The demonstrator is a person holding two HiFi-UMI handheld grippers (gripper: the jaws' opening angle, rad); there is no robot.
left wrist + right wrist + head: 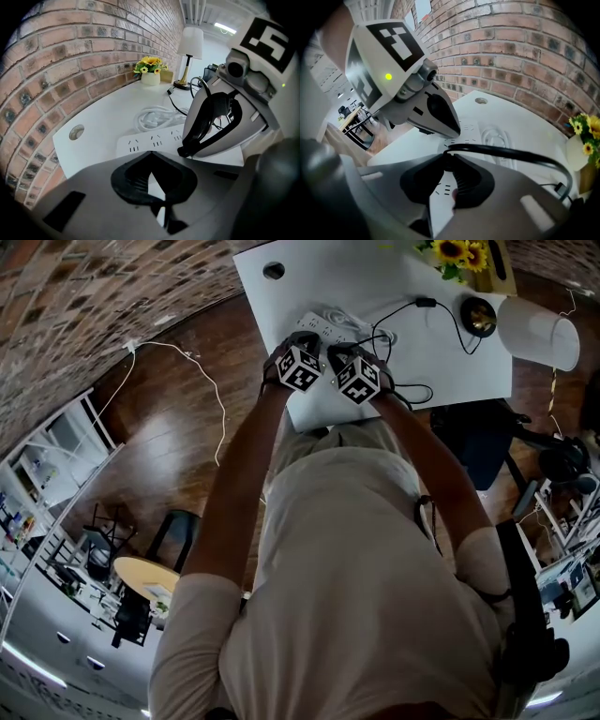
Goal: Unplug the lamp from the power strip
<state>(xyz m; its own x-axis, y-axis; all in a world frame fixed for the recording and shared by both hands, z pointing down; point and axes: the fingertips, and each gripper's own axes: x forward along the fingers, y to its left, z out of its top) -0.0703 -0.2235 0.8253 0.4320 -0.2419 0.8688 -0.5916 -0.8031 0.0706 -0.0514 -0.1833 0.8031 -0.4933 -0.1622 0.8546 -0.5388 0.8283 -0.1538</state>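
Note:
A white power strip [319, 327] [140, 140] lies near the front edge of the white table [375, 277]. The lamp [539, 331] [191, 44] stands at the far right, and its black cord [441, 310] [511, 153] runs to the strip. My right gripper [447, 157] is shut on the black plug end of that cord, right over the strip's sockets [469, 131]. My left gripper [151, 153] rests beside it on the strip's near edge, its tips together with nothing between them. In the head view both marker cubes [300, 367] sit side by side and hide the jaws.
A coiled white cable [152, 118] lies just behind the strip. A pot of sunflowers [459, 254] [150, 70] stands by the brick wall. The table has a round cable hole [274, 270]. A dark chair [487, 442] is at the right, wooden floor at the left.

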